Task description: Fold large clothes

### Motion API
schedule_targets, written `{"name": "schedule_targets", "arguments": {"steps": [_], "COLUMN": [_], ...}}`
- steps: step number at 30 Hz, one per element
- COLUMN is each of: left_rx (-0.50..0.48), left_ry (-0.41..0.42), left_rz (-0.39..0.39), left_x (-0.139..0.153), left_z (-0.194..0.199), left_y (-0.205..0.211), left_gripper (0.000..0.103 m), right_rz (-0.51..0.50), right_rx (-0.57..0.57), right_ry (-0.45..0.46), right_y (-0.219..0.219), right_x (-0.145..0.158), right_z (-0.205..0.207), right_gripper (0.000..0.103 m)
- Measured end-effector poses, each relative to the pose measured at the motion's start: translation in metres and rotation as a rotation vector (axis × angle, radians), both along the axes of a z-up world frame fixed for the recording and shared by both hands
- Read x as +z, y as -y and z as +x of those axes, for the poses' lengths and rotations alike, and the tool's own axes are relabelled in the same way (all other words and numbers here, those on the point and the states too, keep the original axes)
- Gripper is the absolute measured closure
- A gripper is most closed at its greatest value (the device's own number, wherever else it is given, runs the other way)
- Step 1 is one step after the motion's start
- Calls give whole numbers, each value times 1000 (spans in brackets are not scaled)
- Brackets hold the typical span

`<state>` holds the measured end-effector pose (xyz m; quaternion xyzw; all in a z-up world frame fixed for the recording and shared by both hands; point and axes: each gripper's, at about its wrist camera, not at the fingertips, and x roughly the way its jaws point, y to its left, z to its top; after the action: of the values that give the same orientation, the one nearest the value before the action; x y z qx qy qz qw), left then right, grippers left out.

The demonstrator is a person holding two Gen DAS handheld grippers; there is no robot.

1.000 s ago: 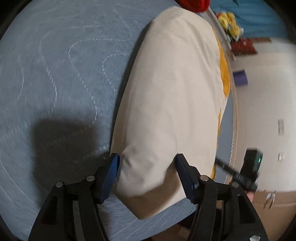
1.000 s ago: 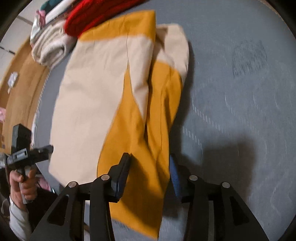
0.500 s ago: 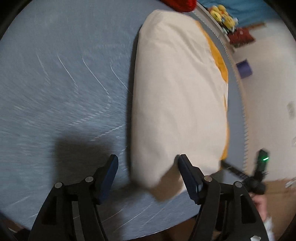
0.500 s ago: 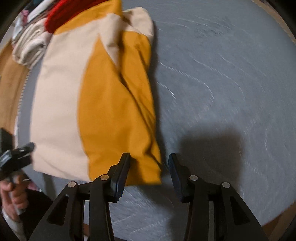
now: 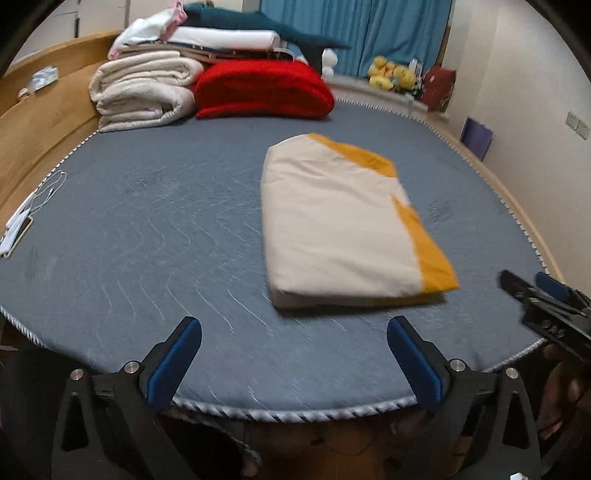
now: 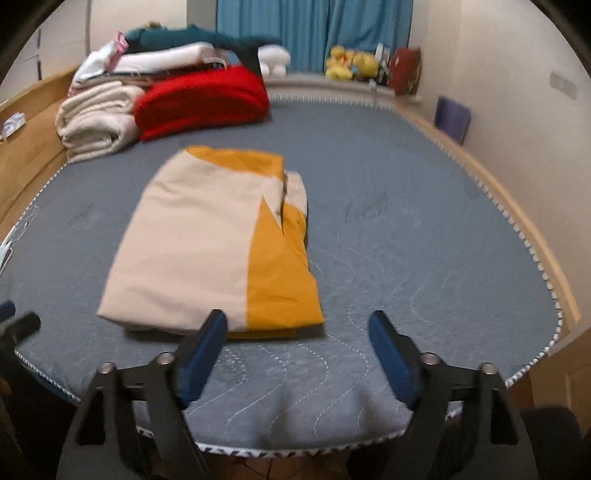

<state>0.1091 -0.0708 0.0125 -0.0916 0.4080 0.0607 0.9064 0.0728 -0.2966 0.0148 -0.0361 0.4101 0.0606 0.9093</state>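
Left wrist view: the left gripper [image 5: 294, 341] is nearest the lens, jaws spreading wider with nothing between them, above the near edge of a grey quilted mattress [image 5: 147, 229] trimmed with striped cord. The right gripper [image 6: 297, 334] likewise has its jaws opening and empty; its left finger overlaps the near edge of the garment in the picture, but contact cannot be confirmed. The mattress fills a light wooden bed frame [image 5: 40, 122]. The folded garment [image 6: 218, 243], cream with mustard-yellow panels, lies flat on the mattress just beyond both grippers, released by both. Its long axis runs from the near edge of the bed toward the far end; the yellow panels lie along its right side and across its far end. On the left margin of the mattress lie a white cable and a flat device [image 5: 16, 230]. Farther off, at the far end of the bed, sit a rolled cream blanket [image 5: 140, 92], a red blanket [image 5: 262, 90] and a stack of folded laundry [image 5: 221, 35]. Beyond these hang blue curtains [image 5: 369, 29], with yellow plush toys [image 5: 391, 75] on the sill and a plain pale wall [image 5: 535, 92] at right.
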Motion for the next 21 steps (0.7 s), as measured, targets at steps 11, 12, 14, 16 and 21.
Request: {"name": "schedule_targets", "arguments": {"steps": [11, 12, 14, 16, 21], "left_rx": [-17, -19, -22, -32, -49], "left_ry": [37, 38, 47, 51, 63], "left_rz": [-27, -26, -28, -28, -11], "left_x": [-8, -9, -10, -11, -12], "left_z": [-20, -18, -16, -14, -14], "left_y": [7, 8, 11, 15, 21], "left_gripper": [1, 1, 1, 1, 1], "right_rz": [-9, -8, -14, -8, -11], "right_rx": [51, 51, 54, 57, 75], "right_ry": [-5, -3, -5, -15, -8], "right_y": [-30, -31, -30, -32, -36], "right_x": [-2, -4, -6, -9, -9], "right_z": [-38, -35, -32, -31, -29], "right_gripper": [16, 16, 16, 16, 16]}}
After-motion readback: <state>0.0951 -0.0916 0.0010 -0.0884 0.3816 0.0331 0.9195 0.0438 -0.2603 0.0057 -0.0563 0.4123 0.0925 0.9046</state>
